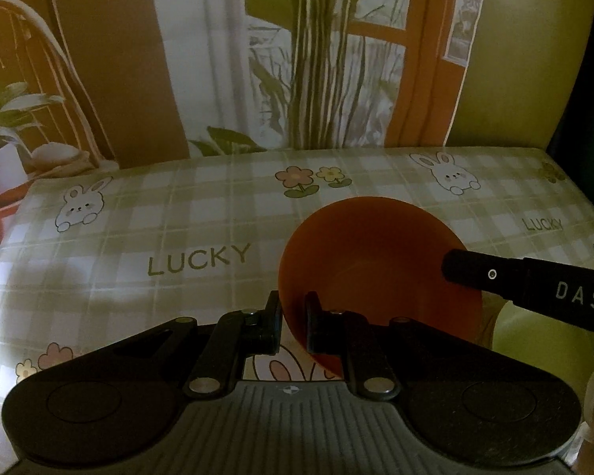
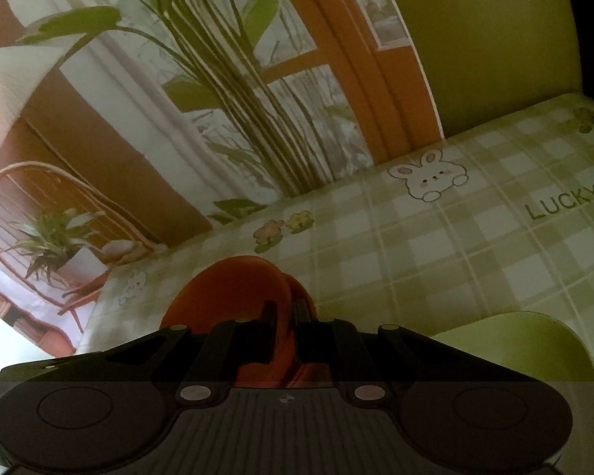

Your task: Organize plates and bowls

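A table covered in a green checked tablecloth (image 1: 178,206), printed with bunnies, flowers and the word LUCKY, stands against a backdrop (image 1: 225,51) picturing a window, tall plant stems and a wicker chair.

An orange bowl (image 1: 376,261) is tilted over the middle of the table, its hollow facing the left wrist camera. The left gripper (image 1: 293,322) has its fingers drawn narrow and clamped on the bowl's near rim, one finger on each side of the thin wall. The right gripper (image 2: 284,330) pinches the opposite rim in the same narrow way; in the left view its black finger reaches in from the right over the bowl's edge.

A light green plate (image 2: 534,340) lies on the cloth just beside the bowl, at the lower right of both views. Whether the bowl touches the cloth cannot be told.
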`<state>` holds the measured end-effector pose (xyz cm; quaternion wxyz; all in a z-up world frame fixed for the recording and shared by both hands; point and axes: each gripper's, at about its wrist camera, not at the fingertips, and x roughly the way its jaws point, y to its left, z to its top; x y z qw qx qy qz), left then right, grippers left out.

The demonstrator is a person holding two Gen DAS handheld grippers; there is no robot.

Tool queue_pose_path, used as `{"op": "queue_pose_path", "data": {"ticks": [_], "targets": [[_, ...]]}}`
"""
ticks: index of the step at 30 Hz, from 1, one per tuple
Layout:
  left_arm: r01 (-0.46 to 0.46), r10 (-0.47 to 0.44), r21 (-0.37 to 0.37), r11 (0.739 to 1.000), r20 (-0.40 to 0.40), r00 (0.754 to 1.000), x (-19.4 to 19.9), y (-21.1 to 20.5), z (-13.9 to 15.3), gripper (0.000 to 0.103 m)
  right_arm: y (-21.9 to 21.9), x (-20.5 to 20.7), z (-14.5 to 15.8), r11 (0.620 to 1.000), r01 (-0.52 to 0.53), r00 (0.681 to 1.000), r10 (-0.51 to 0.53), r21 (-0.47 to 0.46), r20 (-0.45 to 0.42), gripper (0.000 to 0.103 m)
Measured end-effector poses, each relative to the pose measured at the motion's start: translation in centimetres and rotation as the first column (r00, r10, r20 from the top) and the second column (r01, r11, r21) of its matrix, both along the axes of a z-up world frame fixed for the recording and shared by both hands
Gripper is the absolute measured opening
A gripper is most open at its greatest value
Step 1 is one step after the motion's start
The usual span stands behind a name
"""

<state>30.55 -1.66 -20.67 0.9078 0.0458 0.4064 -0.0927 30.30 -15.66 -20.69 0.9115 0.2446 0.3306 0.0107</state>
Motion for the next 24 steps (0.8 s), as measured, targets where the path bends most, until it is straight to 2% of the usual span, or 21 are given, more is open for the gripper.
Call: {"op": "queue_pose_path", "data": {"ticks": [14, 24], "targets": [[0.001, -0.001, -0.001, 1.0, -0.002, 1.0, 0.02, 0.01, 0.0, 0.013, 0.04, -0.04, -0.12, 1.0, -0.001, 1.0, 0.001, -0.008, -0.003, 0.009], [-0.01, 0.01, -0.002, 1.0, -0.009, 1.0, -0.01, 0.14, -0.07, 0.021, -0.09, -0.02, -0.17, 0.999, 0.01, 1.0, -0.01, -0.036, -0.01, 0.011]]}}
